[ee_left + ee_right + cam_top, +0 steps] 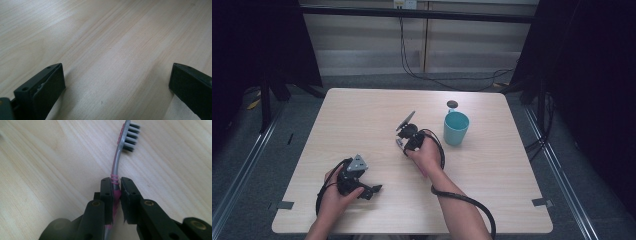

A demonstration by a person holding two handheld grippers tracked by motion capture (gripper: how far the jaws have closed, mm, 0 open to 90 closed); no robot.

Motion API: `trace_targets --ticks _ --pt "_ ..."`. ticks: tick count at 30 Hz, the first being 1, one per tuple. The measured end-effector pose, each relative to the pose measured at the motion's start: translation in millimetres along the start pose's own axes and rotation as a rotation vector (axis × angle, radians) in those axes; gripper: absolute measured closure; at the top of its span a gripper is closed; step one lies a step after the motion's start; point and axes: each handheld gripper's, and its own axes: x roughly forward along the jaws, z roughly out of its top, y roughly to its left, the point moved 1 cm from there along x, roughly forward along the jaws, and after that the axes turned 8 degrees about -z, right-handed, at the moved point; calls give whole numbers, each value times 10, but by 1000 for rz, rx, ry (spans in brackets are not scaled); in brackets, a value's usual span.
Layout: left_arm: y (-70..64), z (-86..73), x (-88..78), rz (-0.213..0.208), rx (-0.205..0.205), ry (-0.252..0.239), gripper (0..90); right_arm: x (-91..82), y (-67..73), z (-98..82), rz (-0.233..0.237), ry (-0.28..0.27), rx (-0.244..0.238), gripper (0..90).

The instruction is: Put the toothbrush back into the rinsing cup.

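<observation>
one toothbrush (117,167), one cup (456,128), two grippers.

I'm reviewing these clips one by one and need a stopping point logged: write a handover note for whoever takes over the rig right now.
Right gripper: shut on the toothbrush, clamped at its pink grip, bristle head pointing away from the jaws, low over the table.
Left gripper: open, holding nothing, low over the near left of the table.
Teal cup: upright, just right of the right gripper; a small dark disc lies behind it.
Done: toothbrush gripped.
Left: probably move it to the cup.
</observation>
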Motion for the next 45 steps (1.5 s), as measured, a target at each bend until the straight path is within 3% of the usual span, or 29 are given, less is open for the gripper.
trace_targets --ticks 15,22,32,45 --pt "-1 0 0 -1 -1 0 0 -241 -134 -71 67 -118 65 810" --pt "-1 0 0 -1 -1 0 0 -363 -192 -110 61 -187 85 810" --pt "0 0 0 -1 -1 0 0 -621 -302 -207 31 -349 121 810" --pt "6 1 -6 -2 10 10 0 -755 -402 -318 34 -417 158 810"
